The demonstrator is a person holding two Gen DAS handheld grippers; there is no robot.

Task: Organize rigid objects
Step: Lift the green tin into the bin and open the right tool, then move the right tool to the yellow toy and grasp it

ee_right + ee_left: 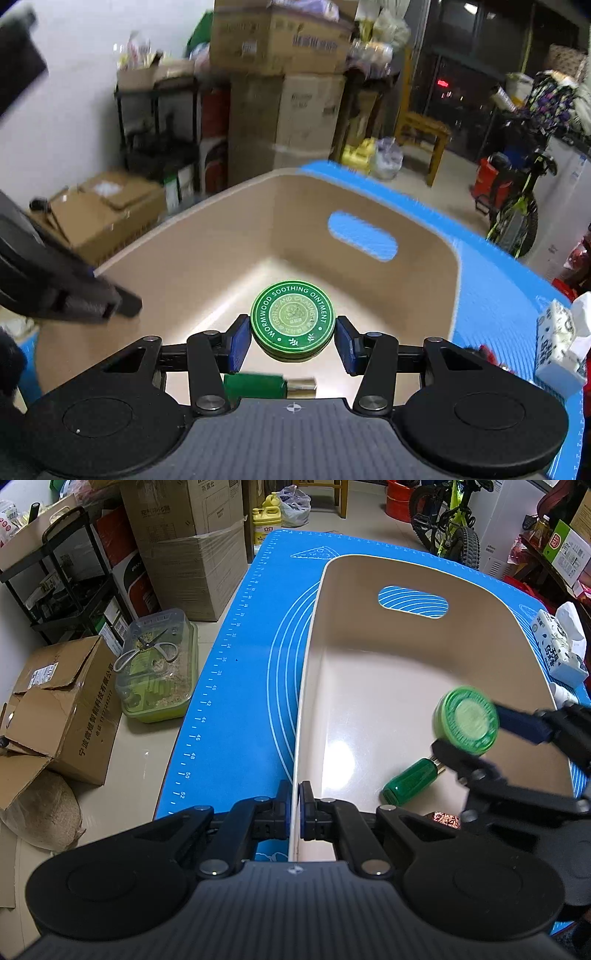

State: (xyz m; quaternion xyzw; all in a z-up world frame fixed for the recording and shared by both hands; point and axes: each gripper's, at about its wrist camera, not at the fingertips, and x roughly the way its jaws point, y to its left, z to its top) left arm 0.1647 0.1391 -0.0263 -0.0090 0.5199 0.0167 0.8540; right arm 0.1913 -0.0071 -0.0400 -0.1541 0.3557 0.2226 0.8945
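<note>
While one beige plastic storage bin [369, 701] with an oval handle cut-out sits on one blue silicone baking mat [251, 627] printed with white rulings, two grippers work at it. The left gripper [294, 814] has its jaws closed on the bin's thin near wall, one blue pad on each side of the rim. The right gripper [293, 338] is clamped on one round green ointment tin [293, 319], its two blue pads pressing the tin's opposite edges; the lid faces up and reads "Wormwood Soothing Ointment". The tin hangs above the bin's interior, clear of the floor. In the left wrist view the same tin [466, 720] appears blurred, over the right part of the bin.

One green-handled tool with a metal collar [412, 781] lies on the bin's floor, just below the held tin; what sort of tool it is I cannot tell. One white printed tissue pack [557, 646] rests on the mat beside the bin's right wall. Off the mat, on the floor, stand several brown cardboard boxes [62, 701] and one clear lidded container [159, 664] with one pair of scissors on its lid. One green bicycle [450, 520] stands at the far side.
</note>
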